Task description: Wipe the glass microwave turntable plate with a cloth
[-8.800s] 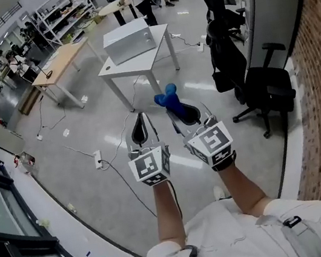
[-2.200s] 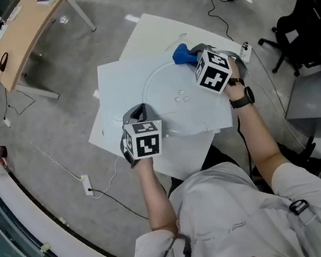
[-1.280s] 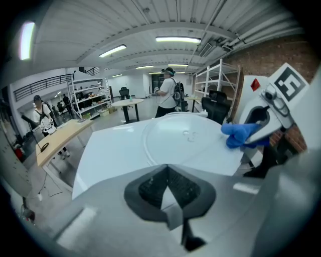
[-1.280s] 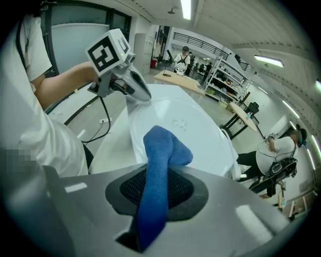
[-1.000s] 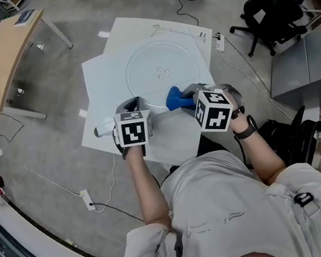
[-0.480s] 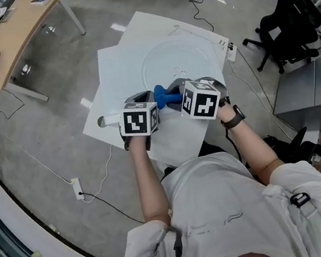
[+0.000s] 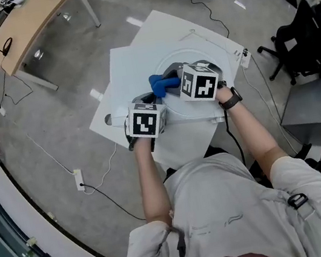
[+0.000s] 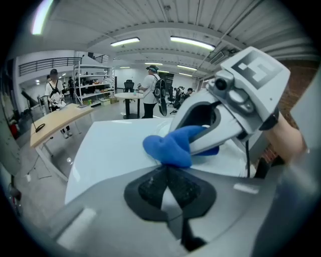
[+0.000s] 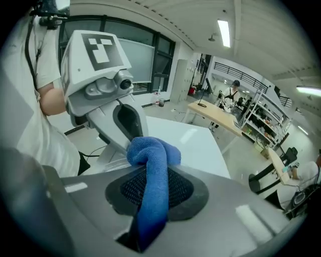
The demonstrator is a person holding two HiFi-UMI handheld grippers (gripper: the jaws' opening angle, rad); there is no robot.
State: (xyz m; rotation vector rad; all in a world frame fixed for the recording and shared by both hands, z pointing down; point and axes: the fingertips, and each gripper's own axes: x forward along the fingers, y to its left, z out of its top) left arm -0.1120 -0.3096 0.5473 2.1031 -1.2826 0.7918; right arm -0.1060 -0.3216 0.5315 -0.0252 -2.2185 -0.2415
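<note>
The left gripper, jaws pressed together on nothing, sits at the near edge of the white table, and the blue cloth, pinched tight by the right gripper, has swung leftward since a second ago to meet it beside the glass plate.

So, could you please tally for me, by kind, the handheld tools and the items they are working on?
Tools (left tool, right tool): 2
Blue cloth: 1
Glass turntable plate: 1
Total: 4
</note>
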